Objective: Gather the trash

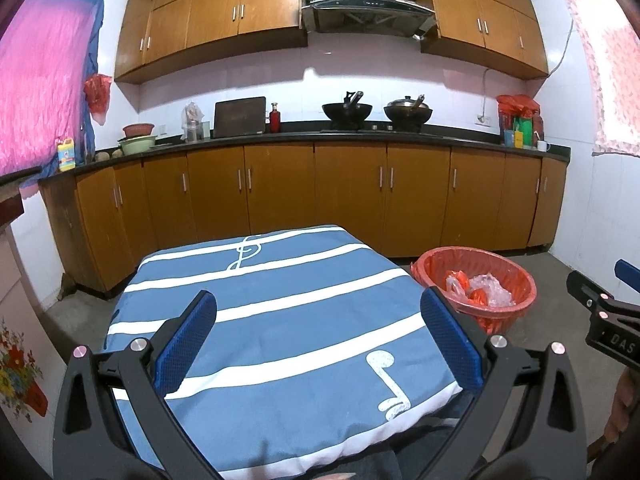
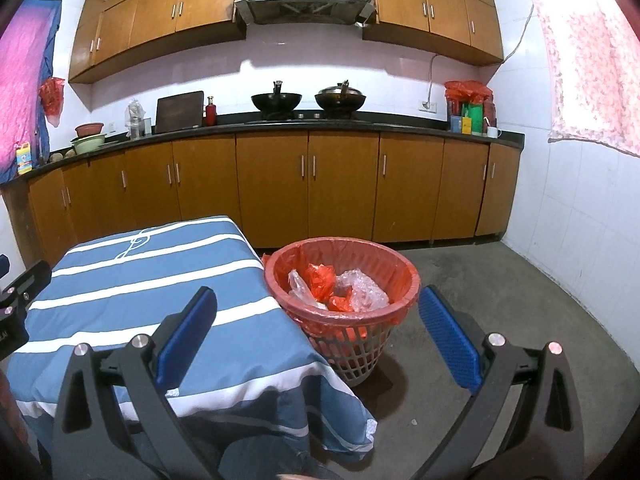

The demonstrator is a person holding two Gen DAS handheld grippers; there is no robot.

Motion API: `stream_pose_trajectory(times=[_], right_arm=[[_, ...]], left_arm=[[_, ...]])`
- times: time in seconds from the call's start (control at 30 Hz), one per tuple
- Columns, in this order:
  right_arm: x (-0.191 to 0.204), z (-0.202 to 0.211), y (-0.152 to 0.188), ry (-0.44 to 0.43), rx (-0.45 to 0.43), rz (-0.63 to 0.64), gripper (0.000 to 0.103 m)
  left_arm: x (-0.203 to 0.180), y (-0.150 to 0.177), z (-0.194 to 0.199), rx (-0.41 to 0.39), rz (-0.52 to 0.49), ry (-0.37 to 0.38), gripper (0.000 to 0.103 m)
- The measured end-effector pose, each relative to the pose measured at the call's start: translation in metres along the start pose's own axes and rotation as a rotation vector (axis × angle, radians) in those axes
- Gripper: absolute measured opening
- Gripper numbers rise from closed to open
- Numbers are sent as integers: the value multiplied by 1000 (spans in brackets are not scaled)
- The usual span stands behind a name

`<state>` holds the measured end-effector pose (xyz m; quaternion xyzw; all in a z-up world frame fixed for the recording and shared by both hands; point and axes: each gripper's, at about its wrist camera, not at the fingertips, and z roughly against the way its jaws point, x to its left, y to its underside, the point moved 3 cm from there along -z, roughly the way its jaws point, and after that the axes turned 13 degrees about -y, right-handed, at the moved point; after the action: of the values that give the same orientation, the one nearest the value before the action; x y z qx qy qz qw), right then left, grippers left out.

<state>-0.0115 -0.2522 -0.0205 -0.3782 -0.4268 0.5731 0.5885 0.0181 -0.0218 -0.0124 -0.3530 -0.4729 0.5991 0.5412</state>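
Two grippers' fingers [image 1: 188, 340] apart over striped tablecloth [image 1: 280, 300], trash basket [image 2: 400, 280] beside, kitchen cabinets [image 2: 272, 188] behind.

The tablecloth [image 1: 280, 312] is blue with white stripes and white music notes. Just to the right of it, the basket [image 2: 352, 356] is pale grey lattice lined with a red bag [image 2: 344, 252], holding crumpled red and clear plastic [image 2: 340, 284]. Behind the tablecloth, the cabinets [image 1: 352, 196] are orange-brown wood with silver handles under a black countertop [image 1: 280, 138]. On that countertop stand two black woks [image 1: 347, 111] and a red bottle [image 1: 275, 118]. Both grippers' pads [image 1: 188, 344] are textured blue on black frames. Left of the cabinets hangs a pink cloth [image 1: 40, 92].
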Motion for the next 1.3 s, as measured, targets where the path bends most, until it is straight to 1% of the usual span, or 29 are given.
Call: stream_pose_trajectory(times=[0.13, 0.33, 1.3], right_arm=[[2, 3, 2, -4, -7, 0, 99], [2, 6, 3, -7, -18, -3, 99], [-1, 7, 1, 2, -34, 2, 99]], left_arm=[[-1, 1, 3, -9, -3, 12, 101], [-6, -1, 6, -33, -16, -1, 101], [-10, -4, 5, -25, -5, 7, 101]])
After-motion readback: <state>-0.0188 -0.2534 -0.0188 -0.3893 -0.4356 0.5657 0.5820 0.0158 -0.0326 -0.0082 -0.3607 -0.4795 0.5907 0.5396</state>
